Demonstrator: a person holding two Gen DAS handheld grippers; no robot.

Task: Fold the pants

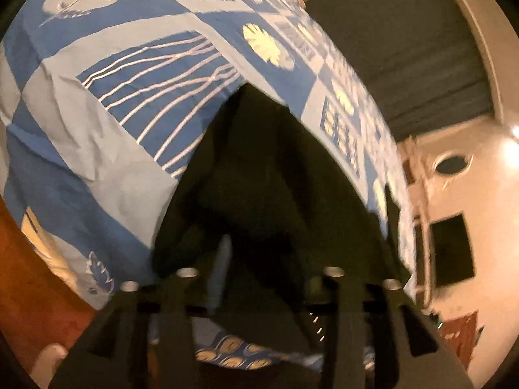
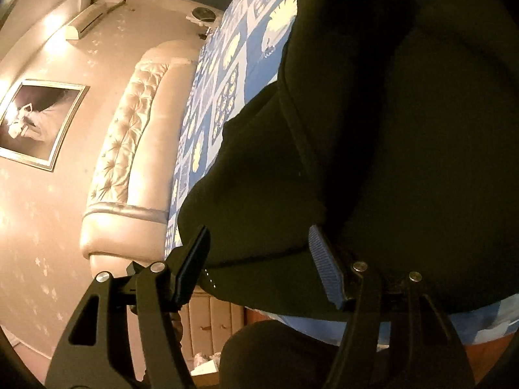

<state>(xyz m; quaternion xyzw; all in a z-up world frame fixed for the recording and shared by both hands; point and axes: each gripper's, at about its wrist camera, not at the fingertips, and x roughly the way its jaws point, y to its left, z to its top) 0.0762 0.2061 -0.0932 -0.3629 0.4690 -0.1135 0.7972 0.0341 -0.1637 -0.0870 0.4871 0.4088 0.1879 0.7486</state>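
1. Warm, dim indoor light; a lamp [image 1: 514, 131] glares on the wall at the left view's right edge.
2. Bright patches wash the wall [image 2: 39, 48] in the right view.
3. The black pants [image 2: 405, 129] swallow all detail.
4. The left view is motion-blurred; fisheye bends the edges, with dark corners.

Black grippers [image 2: 259, 259] (silver screws, blue pads [image 2: 324, 272])

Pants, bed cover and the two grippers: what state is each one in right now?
Pants: dark, bunched, lying on the bed.
Bed cover: spread out, wrinkled.
Right gripper: open, fingers either side of the pants' edge.
Left gripper: fingers lost in dark cloth; open or shut unclear.
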